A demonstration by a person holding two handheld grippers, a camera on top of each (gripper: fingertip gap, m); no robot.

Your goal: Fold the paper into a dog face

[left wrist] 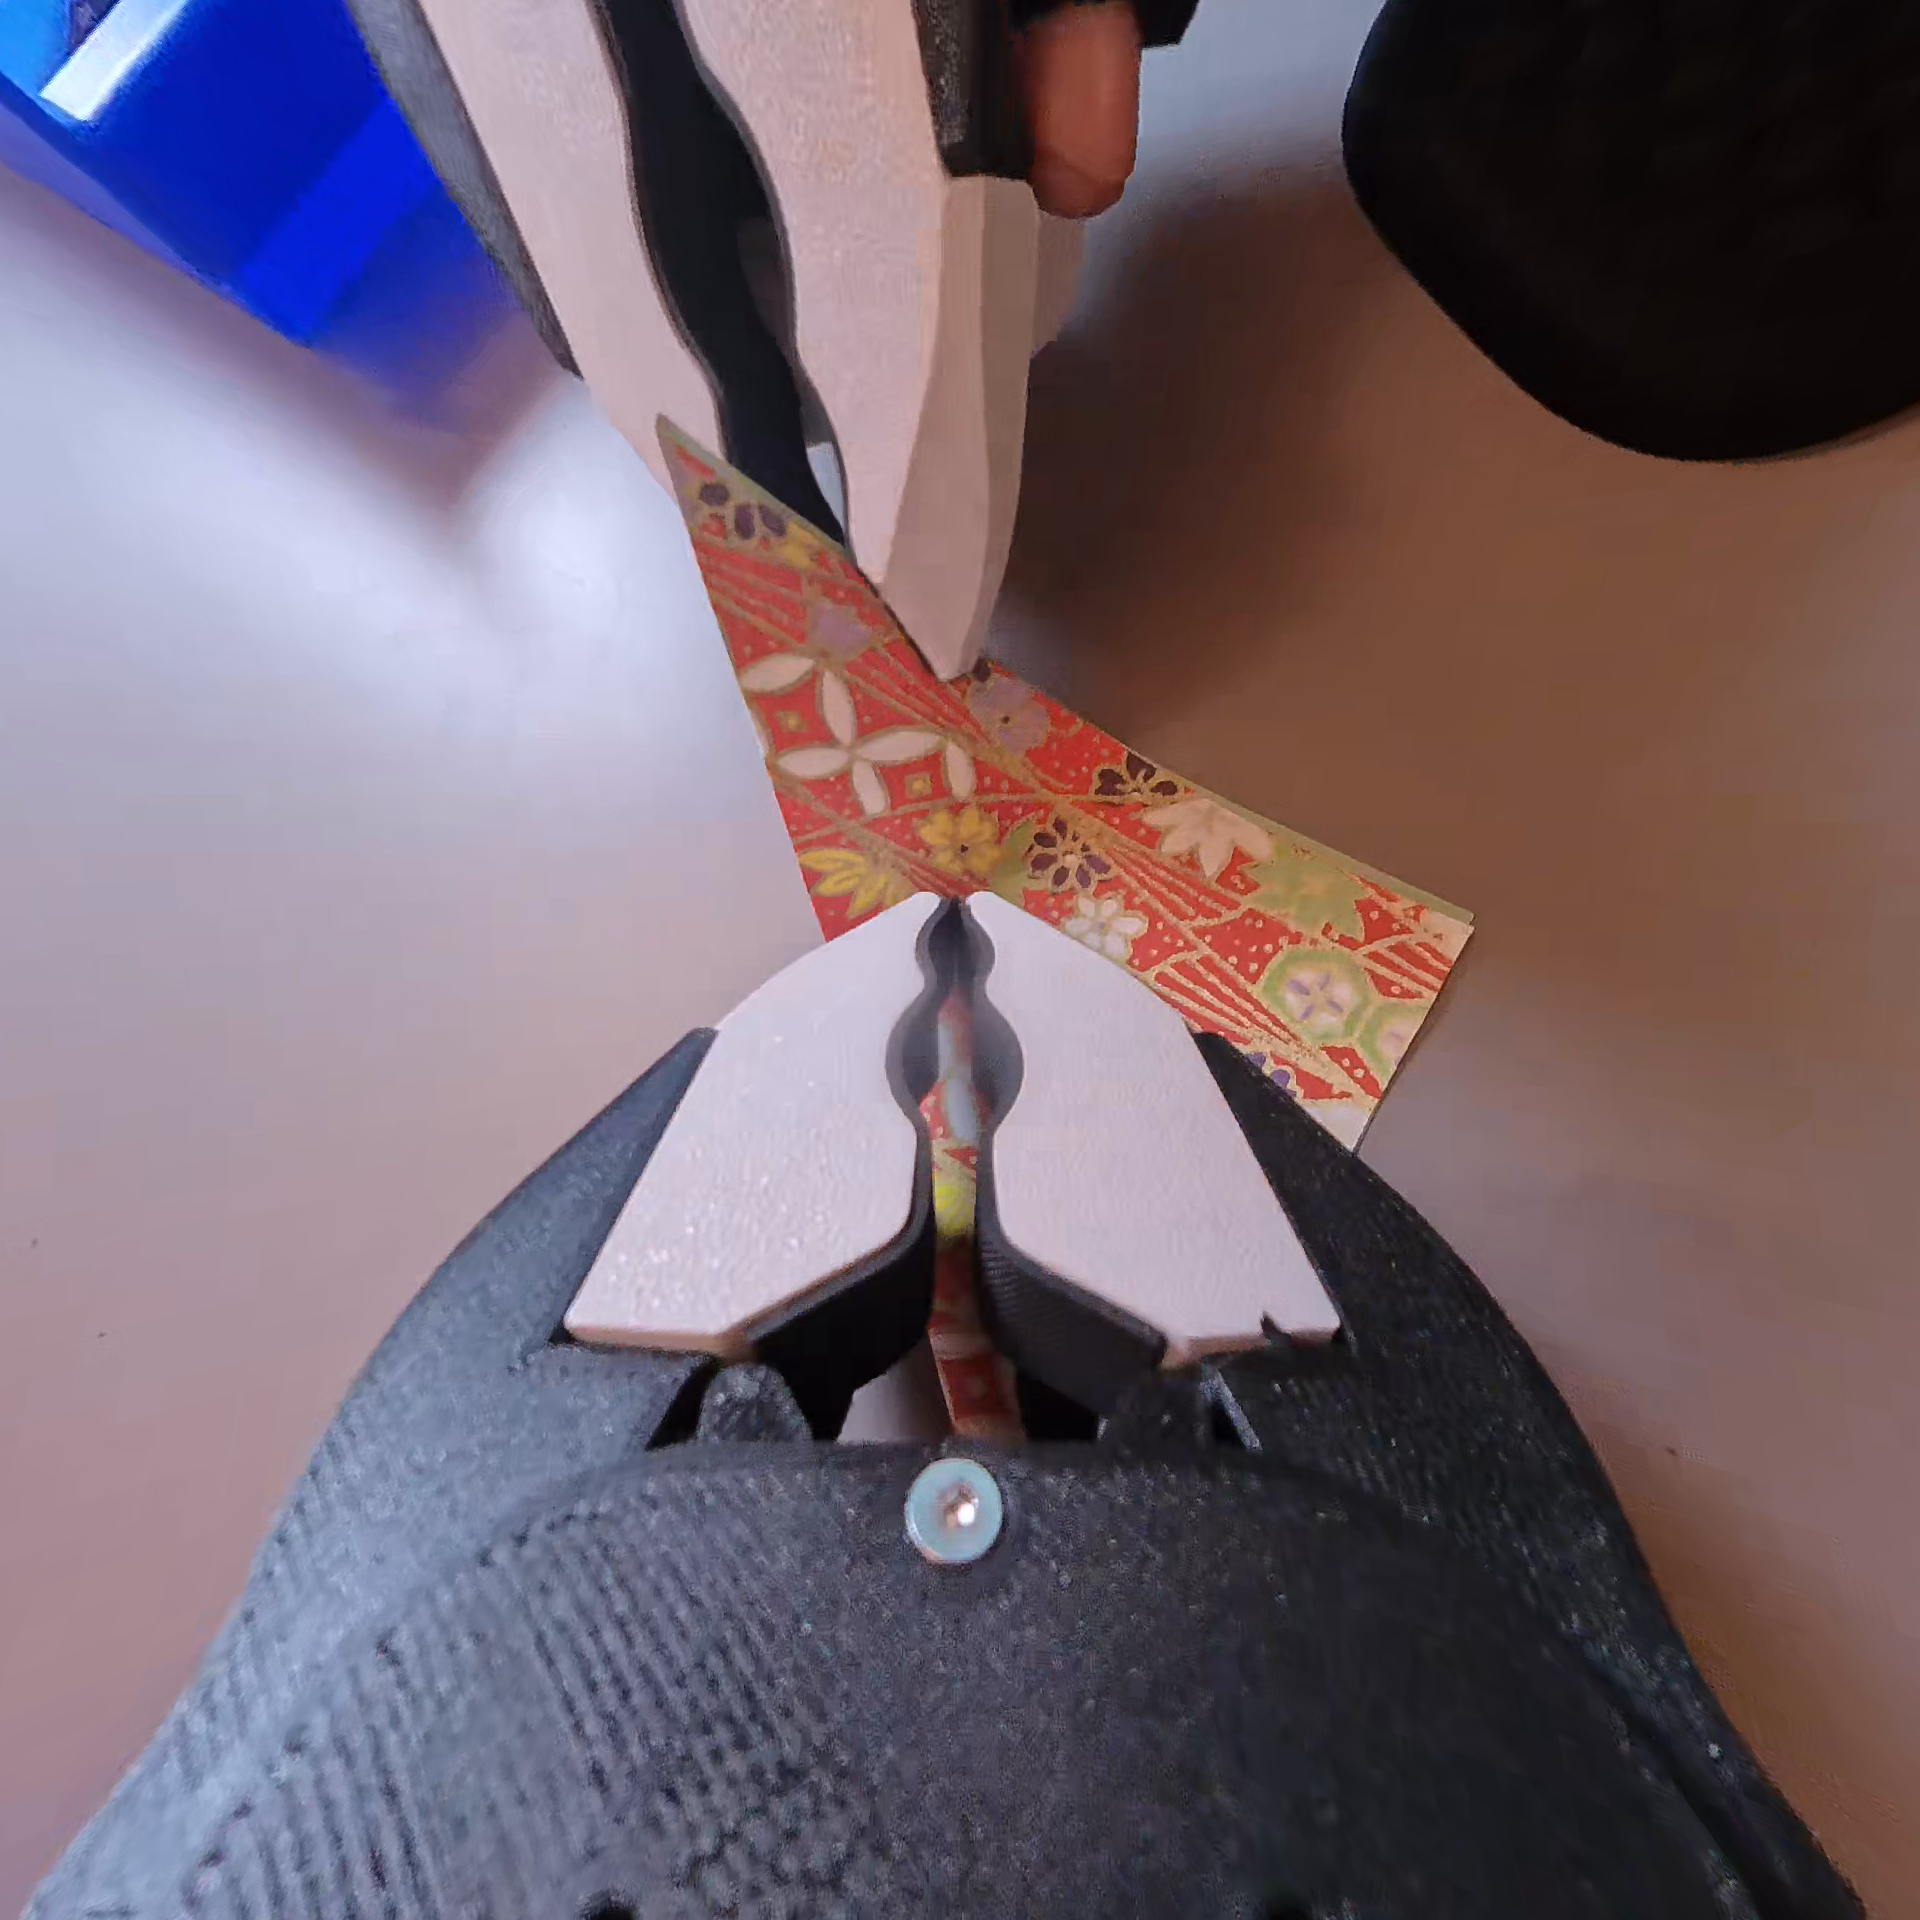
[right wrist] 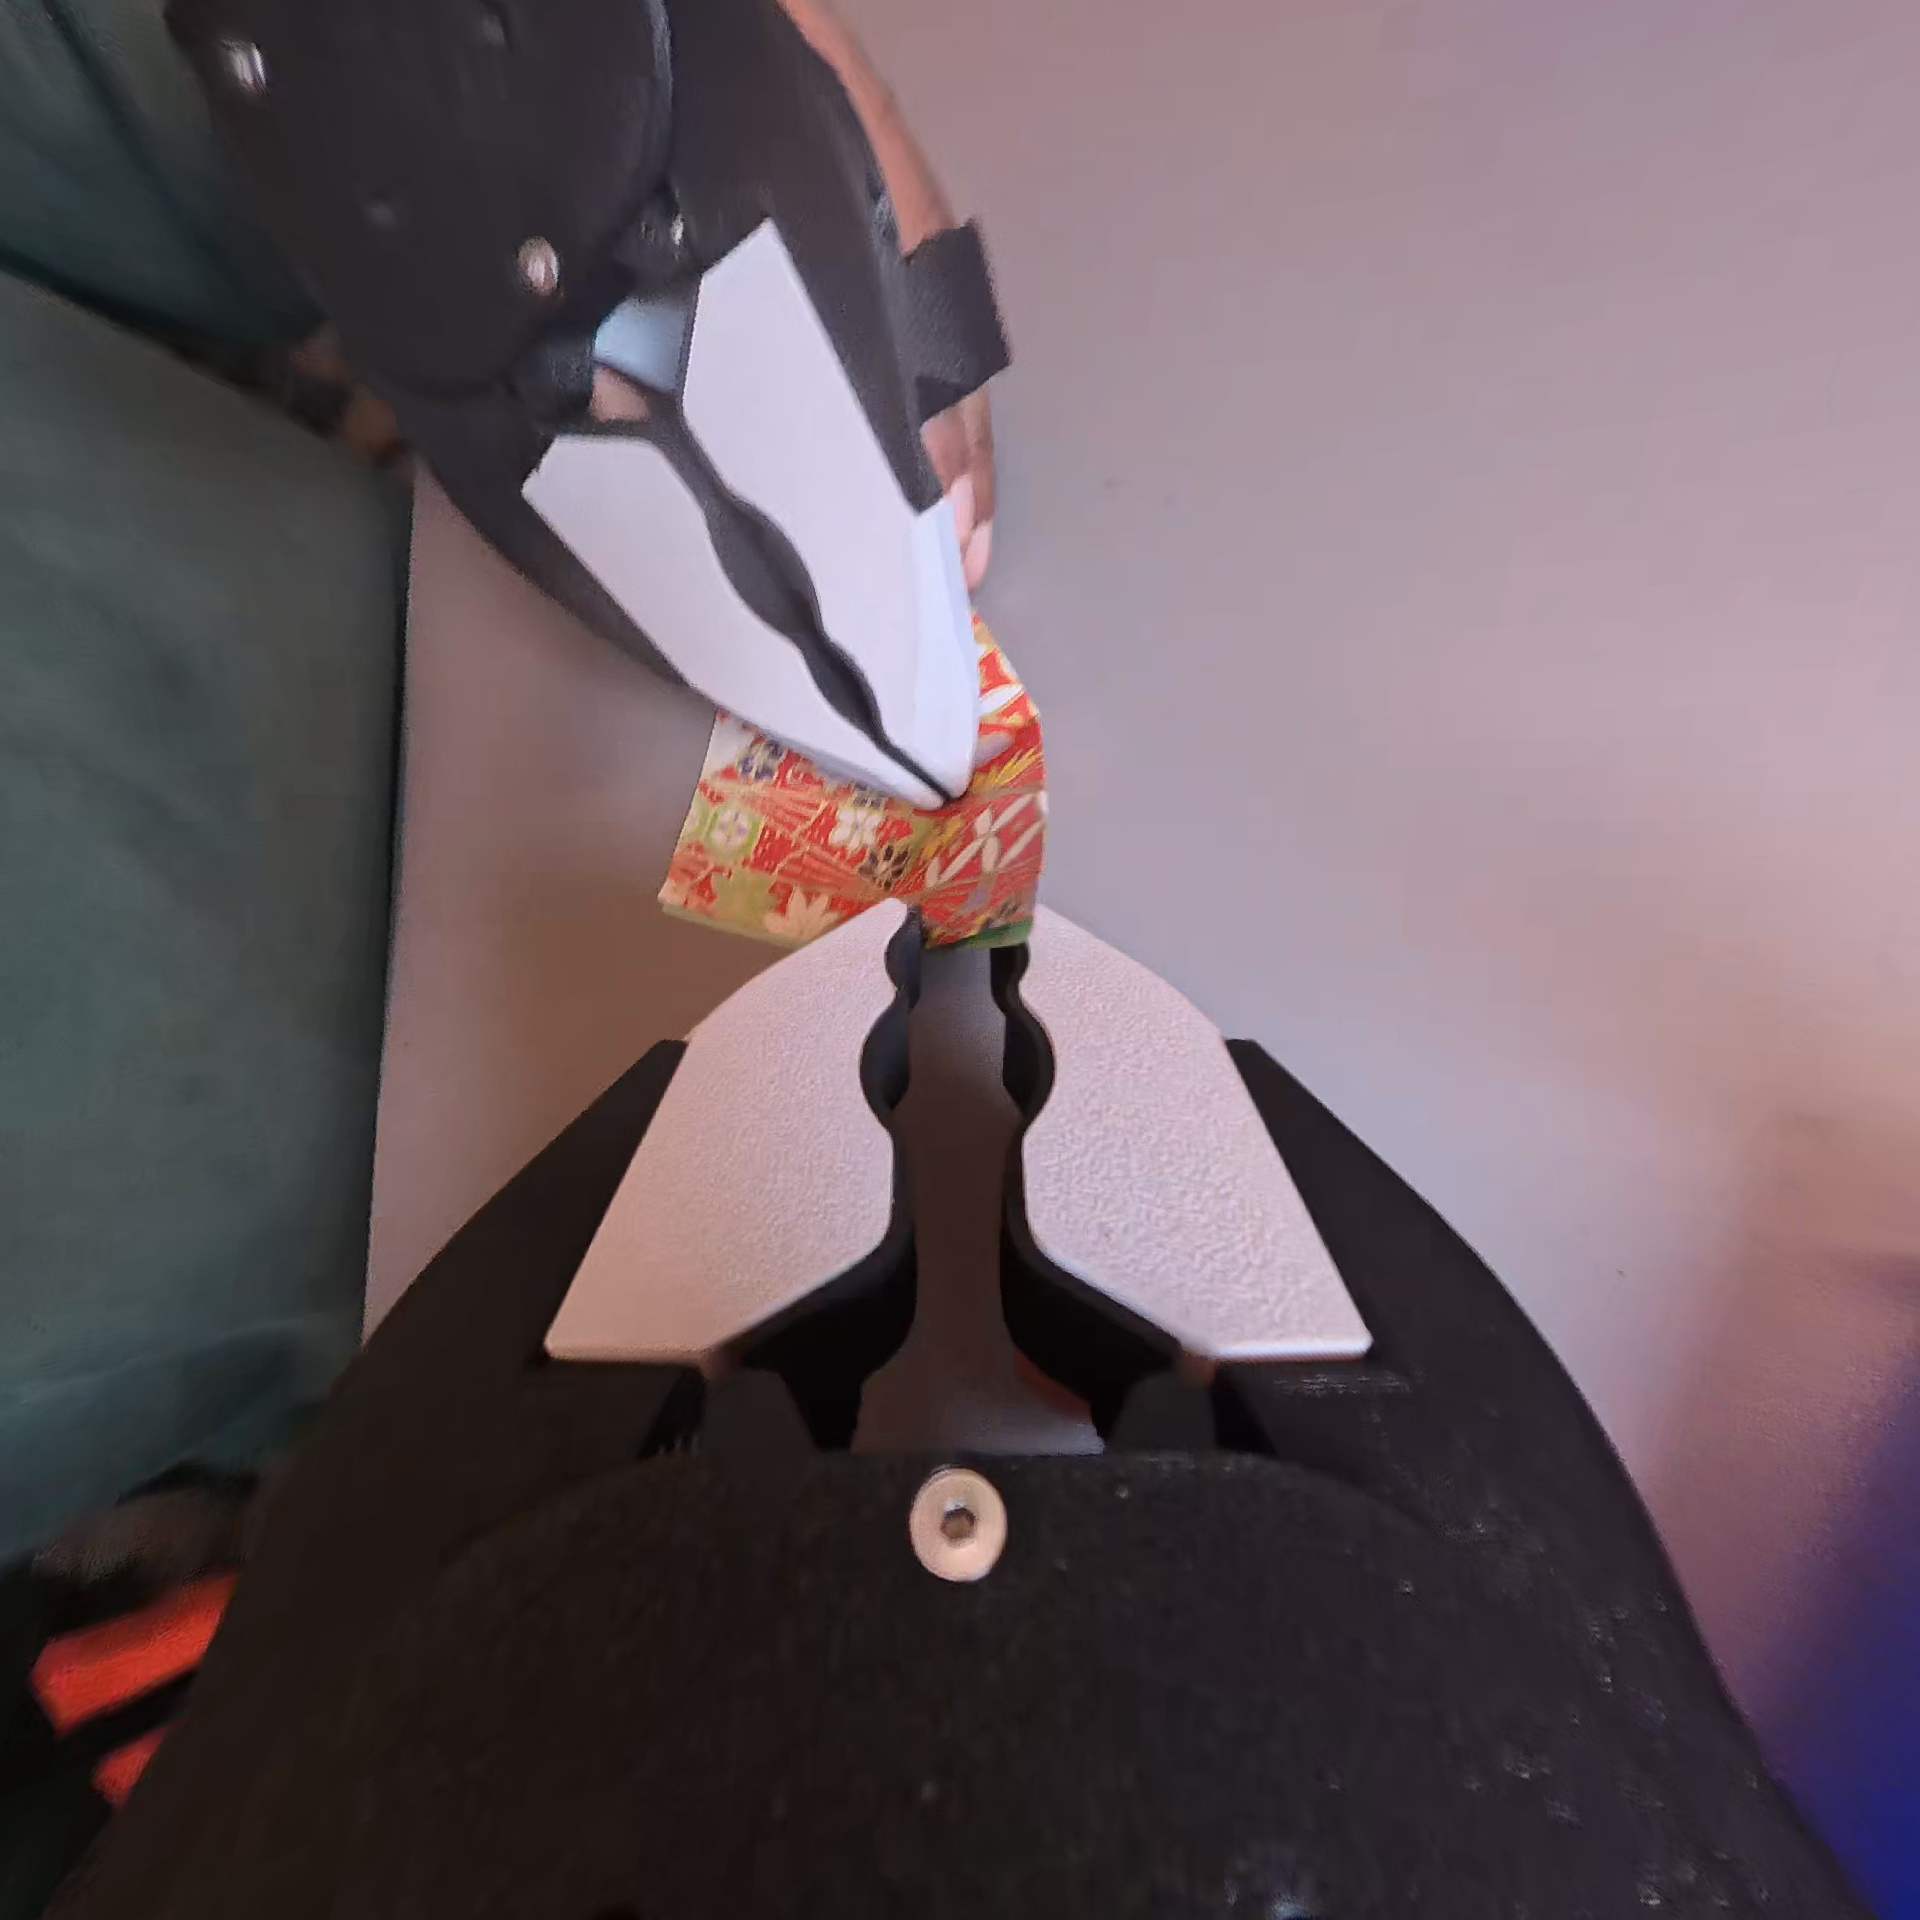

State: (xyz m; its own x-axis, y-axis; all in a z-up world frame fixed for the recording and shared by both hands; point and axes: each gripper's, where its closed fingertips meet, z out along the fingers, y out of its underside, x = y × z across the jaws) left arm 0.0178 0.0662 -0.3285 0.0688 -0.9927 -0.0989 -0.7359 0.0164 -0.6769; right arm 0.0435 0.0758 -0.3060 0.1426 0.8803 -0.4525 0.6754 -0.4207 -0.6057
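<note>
A folded sheet of red patterned paper (left wrist: pixel 997 800) with flowers in white, gold, green and purple lay partly on a pale grey desk (left wrist: pixel 260 831). The left gripper (left wrist: pixel 956 914) had its two white fingers (left wrist: pixel 769 1164) closed together on the paper's near edge, with a strip of the paper running back between them. The right gripper (left wrist: pixel 951 660) came down from above the paper, its tips meeting the paper's far side where a flap stood up; seen from its own wrist camera, the right gripper (right wrist: pixel 961 925) had its fingers (right wrist: pixel 1164 1174) slightly apart, a narrow gap between them, with a corner of the paper (right wrist: pixel 862 852) just at the tips. Whether they pinched it could not be told. A blue box (left wrist: pixel 260 208) sat beyond the paper to the left, and a dark rounded object (left wrist: pixel 1662 208) beyond it to the right.
</note>
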